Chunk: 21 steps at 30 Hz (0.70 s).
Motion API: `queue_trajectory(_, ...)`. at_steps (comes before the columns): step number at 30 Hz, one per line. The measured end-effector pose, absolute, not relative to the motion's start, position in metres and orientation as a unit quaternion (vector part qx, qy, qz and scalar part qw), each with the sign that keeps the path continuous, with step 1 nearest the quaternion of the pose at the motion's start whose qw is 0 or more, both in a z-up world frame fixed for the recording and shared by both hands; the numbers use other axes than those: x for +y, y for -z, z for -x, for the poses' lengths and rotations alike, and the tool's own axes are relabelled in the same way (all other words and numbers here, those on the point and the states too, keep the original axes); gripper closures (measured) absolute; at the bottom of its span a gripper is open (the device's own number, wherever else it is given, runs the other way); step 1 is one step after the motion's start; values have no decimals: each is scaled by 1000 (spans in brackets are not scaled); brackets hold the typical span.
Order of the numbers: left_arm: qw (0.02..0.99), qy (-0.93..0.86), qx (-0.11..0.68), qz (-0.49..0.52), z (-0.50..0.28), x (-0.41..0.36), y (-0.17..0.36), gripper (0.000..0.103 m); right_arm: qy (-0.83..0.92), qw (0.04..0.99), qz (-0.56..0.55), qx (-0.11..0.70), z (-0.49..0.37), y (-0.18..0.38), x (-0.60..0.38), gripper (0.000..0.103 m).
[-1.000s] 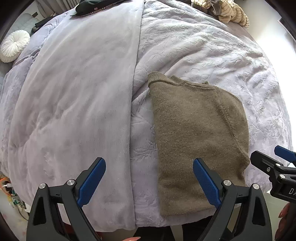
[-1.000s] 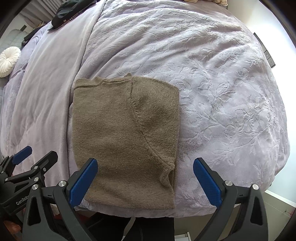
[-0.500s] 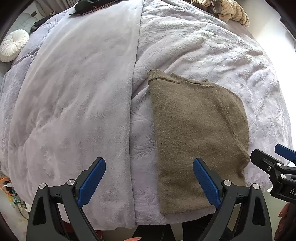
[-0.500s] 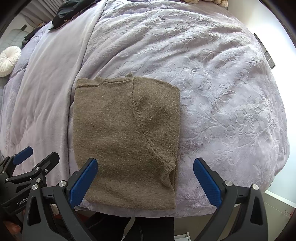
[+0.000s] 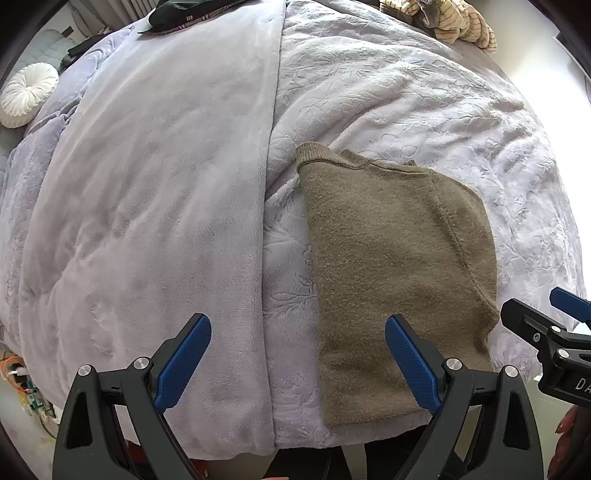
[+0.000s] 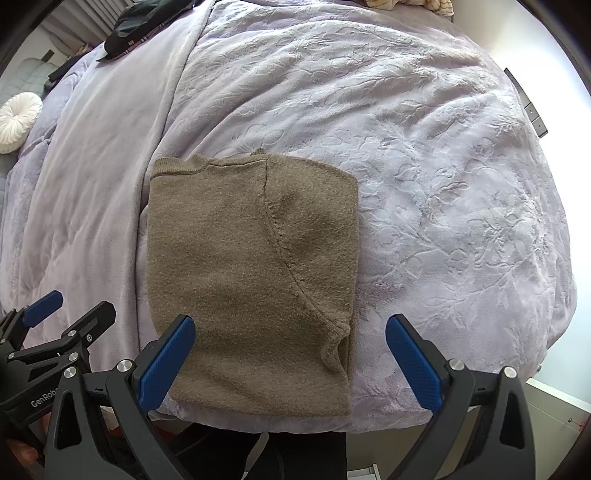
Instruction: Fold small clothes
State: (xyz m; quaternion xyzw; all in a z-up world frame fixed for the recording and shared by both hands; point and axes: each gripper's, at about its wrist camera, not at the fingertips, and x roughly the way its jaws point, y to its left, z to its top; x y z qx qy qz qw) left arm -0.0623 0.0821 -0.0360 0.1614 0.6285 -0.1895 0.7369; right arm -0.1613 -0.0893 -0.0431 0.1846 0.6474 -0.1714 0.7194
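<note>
An olive-brown knitted sweater [image 6: 251, 273] is lying folded into a rough rectangle on a lilac embossed blanket [image 6: 424, 184] at the near edge of a bed, its ribbed neckline pointing away from the cameras and a curved sleeve seam running down its upper layer. The right gripper [image 6: 290, 363] is hovering above the garment's near hem with its blue-padded fingers [image 6: 166, 363] spread wide and released, gripping nothing; the sweater is sitting ahead of and between them, its near right corner lying inside the gap. The left gripper [image 5: 297, 363] is likewise hanging open and empty, its fingers [image 5: 412, 363] parted, with the sweater lying ahead of its right finger and the blanket's fold line running ahead between the two. A smoother lavender cover [image 5: 147, 184] is spreading out ahead of the left finger. Far beyond the fingertips, a round white pleated cushion [image 5: 27, 94] is resting at the left, a dark garment [image 5: 184, 14] is lying at the far edge of the bed, and a striped beige plush toy [image 5: 450, 20] is sitting at the far right.
</note>
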Motion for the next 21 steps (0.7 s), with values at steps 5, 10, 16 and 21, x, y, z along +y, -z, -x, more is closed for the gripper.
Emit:
queue_trajectory(5, 740, 192, 624, -163, 64, 82, 32, 7, 176, 722, -181, 644, 163, 39, -88, 0)
queue_trajectory(10, 746, 198, 615, -164, 62, 82, 27, 7, 179, 728, -176, 638, 162, 34, -86, 0)
queue_trajectory(16, 746, 209, 609, -167, 62, 83, 26, 7, 191, 731, -177, 630, 162, 32, -83, 0)
queue_trajectory(21, 746, 211, 608, -170, 65, 86, 25, 7, 195, 733, -183, 626, 164, 29, -81, 0)
